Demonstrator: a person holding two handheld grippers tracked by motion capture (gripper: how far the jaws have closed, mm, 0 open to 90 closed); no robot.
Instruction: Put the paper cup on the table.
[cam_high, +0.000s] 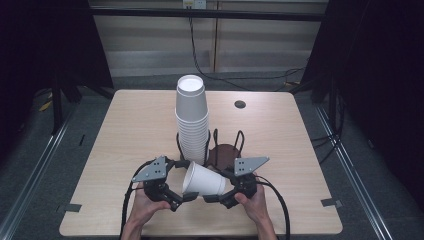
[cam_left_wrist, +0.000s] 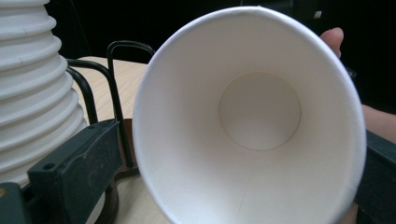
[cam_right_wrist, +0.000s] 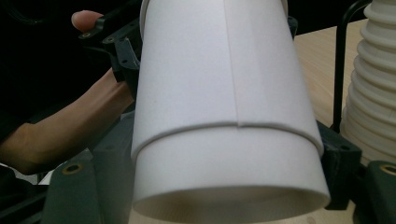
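A white paper cup (cam_high: 202, 181) lies on its side in the air between my two grippers, low over the table's front. Its mouth (cam_left_wrist: 252, 126) faces the left gripper (cam_high: 184, 197), whose jaws press the rim from both sides. The right gripper (cam_high: 216, 198) is shut on the base end (cam_right_wrist: 224, 93). A step runs round the wall there; I cannot tell whether two cups are nested. Just behind stands a tall stack of upturned white cups (cam_high: 191, 120) in a black wire holder (cam_high: 215, 145).
The holder has a round brown base (cam_high: 223, 152) and several upright wire loops (cam_left_wrist: 116, 84) close behind the held cup. The wooden table (cam_high: 135, 130) has a small dark hole (cam_high: 240, 104) at the back right. Dark curtains and cables lie beyond the table.
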